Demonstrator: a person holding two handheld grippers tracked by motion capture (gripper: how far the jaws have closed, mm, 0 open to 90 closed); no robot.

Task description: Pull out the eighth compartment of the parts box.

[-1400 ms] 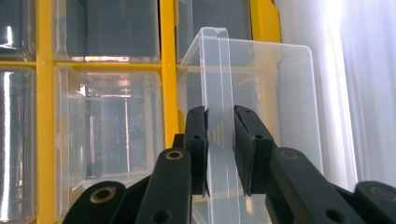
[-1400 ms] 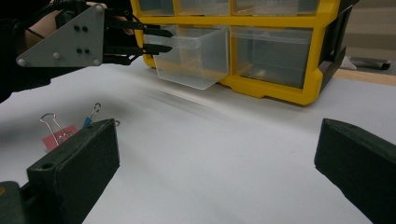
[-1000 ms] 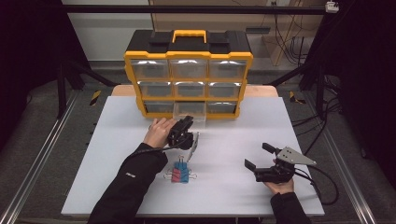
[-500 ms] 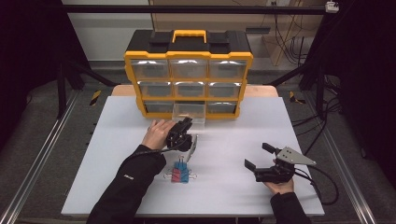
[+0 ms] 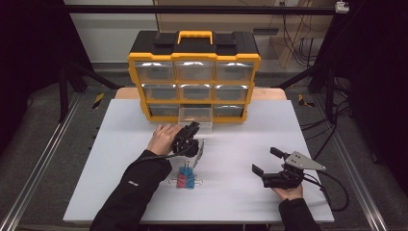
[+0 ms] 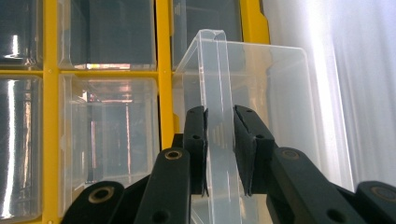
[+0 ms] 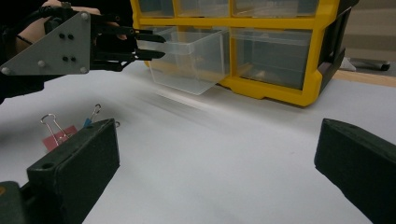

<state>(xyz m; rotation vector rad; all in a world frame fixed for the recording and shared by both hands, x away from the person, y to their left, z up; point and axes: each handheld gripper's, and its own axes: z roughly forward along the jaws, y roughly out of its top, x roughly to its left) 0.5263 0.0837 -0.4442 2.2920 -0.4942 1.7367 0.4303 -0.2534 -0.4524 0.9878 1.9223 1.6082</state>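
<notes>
This looks like a lab or recording studio: a white surface (image 5: 120,159) stands on its own between black curtains (image 5: 29,57) and metal floor rails (image 5: 41,163), with loose cables (image 5: 300,45) along the back wall and a yellow parts organizer (image 5: 194,77).

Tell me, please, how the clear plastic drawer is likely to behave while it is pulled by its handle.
The clear drawer looks thin-walled and empty, so probably light. Its glossy handle may slip between the left hand-held gripper pads. Pulled partly out, it could tip down.
</notes>
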